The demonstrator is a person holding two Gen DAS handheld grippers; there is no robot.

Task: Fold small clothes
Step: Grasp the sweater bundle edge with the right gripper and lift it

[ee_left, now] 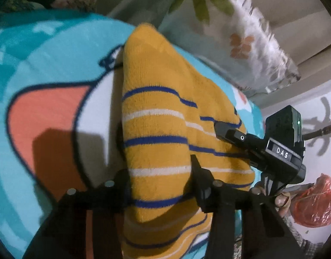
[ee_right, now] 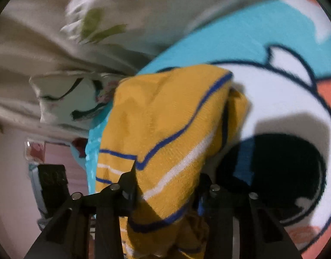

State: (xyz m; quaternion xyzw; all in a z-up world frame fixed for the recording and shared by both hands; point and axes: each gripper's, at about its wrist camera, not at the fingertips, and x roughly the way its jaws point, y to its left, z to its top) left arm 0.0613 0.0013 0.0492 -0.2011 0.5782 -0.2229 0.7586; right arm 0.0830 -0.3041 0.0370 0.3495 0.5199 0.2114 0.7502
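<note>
Left gripper: fingers part-closed, with the lower hem of the yellow striped sweater bunched between them. Cloth fills the gap and the pads seem to press on it. I read this as a grip.

Right gripper: the same stance, fingers part-closed with a thick fold of the sweater passing between them and draping over the near side. Also read as a grip. In the left view the right gripper's finger lies on the sweater's right edge.

Sweater: lifted at the near end, the far end resting on the turquoise cartoon blanket that covers the bed. It looks already doubled lengthwise, with a peaked fold at the far tip. Both views are motion-blurred.

Surroundings: a floral pillow beyond the blanket, and a red plastic bag off to the right.

Step in hand, as I judge it: a fold under way, both ends of the near hem held.

Next move calls for carrying the held edge over to the far end with both grippers level, so that the layers line up, then laying it down flat before letting go.
</note>
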